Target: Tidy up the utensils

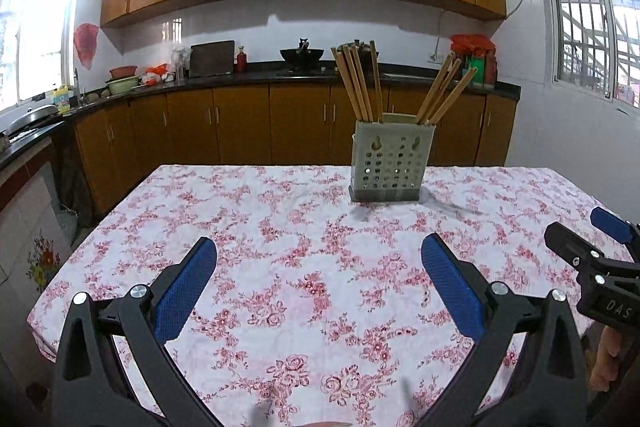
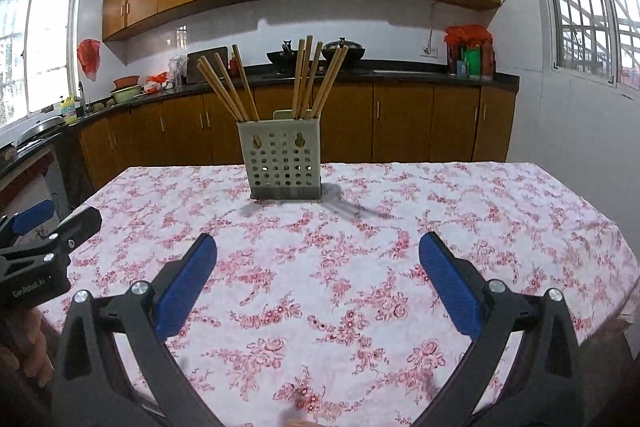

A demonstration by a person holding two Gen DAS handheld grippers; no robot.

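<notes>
Left wrist view: the left claw (image 1: 319, 267) hangs wide open and empty over the near half of a desk (image 1: 248, 267) covered in a pink floral cloth. A perforated plastic holder (image 1: 391, 162) stands upright near the far edge, right of centre, with wooden chopsticks (image 1: 356, 85) fanned out of it in two bunches, about five leaning left and four leaning right. The right claw (image 1: 600, 239) enters at the right edge, clear of the cloth's middle.

Right wrist view: the right claw (image 2: 318, 263), also spread open and holding nothing, faces the same holder (image 2: 282, 161), which sits near the far edge, left of centre. Here the chopsticks (image 2: 308, 79) again count roughly nine, some overlapping, so the tally is uncertain. The left claw (image 2: 52, 227) shows at the left edge. No other utensils lie on the cloth in either view.

The chopsticks look light, stiff and smooth, likely to slip or pivot if pinched at the tip; a hold around mid-shaft above the holder's rim seems safest. The holder itself appears light enough to tip when a stick is drawn out at an angle.
</notes>
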